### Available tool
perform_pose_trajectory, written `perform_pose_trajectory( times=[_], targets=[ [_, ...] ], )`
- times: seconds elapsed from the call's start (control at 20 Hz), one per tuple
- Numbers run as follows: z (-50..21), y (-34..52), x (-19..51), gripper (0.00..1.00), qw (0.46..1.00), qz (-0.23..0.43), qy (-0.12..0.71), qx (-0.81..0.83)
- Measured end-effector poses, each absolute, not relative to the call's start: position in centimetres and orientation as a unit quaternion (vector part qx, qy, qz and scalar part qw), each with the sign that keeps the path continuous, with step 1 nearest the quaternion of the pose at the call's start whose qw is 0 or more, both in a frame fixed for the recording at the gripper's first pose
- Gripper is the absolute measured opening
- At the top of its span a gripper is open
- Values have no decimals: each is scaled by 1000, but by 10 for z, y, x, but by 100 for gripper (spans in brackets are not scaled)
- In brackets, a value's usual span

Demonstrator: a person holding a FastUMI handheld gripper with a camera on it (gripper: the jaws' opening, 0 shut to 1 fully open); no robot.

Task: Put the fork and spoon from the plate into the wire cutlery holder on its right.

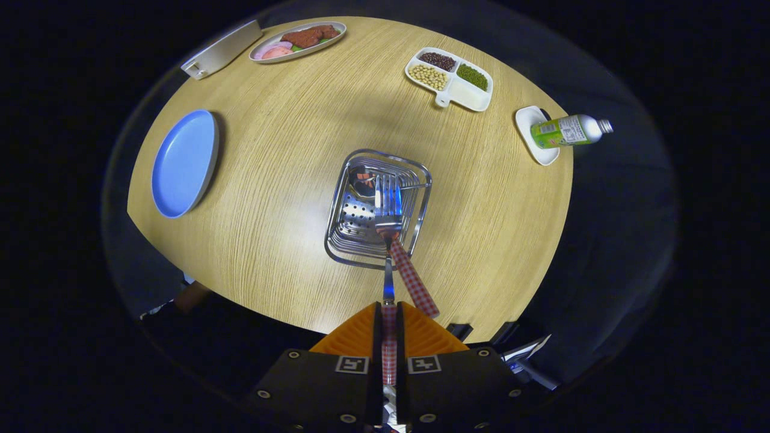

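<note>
My gripper (389,310) points down at the table and is shut on the red-checked handle of the fork (388,207). The fork's tines hang over the open top of the wire cutlery holder (421,180), just beyond my fingers. The spoon (412,282) stands in the holder; its red-checked handle leans out over the near rim towards my fingers, and its bowl lies down inside. The blue plate (180,162) sits to the holder's left with nothing on it.
A white divided dish of beans (469,96) and an oval plate of food (298,41) sit at the table's far side. A green bottle (568,131) lies on a small white dish (532,141) to the right. A white rectangular object (219,49) rests beyond the blue plate.
</note>
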State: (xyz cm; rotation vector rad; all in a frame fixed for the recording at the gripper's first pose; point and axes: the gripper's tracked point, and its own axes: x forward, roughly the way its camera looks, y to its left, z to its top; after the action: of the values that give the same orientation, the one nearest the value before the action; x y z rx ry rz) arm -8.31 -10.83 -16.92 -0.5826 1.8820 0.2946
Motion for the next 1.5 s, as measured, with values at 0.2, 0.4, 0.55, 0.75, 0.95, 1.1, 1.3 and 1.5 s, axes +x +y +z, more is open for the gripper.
perform_pose_trajectory(
  times=[0.2, 0.4, 0.55, 0.75, 0.95, 1.1, 1.3, 1.5],
  targets=[
    [-166, -106, -79, 9, 528, 142, 789, -281],
    [-163, -108, -80, 9, 491, 140, 797, -322],
    [-162, -103, -83, 9, 462, 157, 801, -347],
    [-161, -100, -82, 9, 428, 149, 818, -355],
    [-163, -104, -72, 9, 405, 137, 829, -361],
    [-170, -92, -72, 9, 383, 159, 834, -363],
    [-180, -90, -70, 9, 368, 166, 839, -364],
    [-186, -87, -67, 14, 380, 173, 839, -349]
  ],
)
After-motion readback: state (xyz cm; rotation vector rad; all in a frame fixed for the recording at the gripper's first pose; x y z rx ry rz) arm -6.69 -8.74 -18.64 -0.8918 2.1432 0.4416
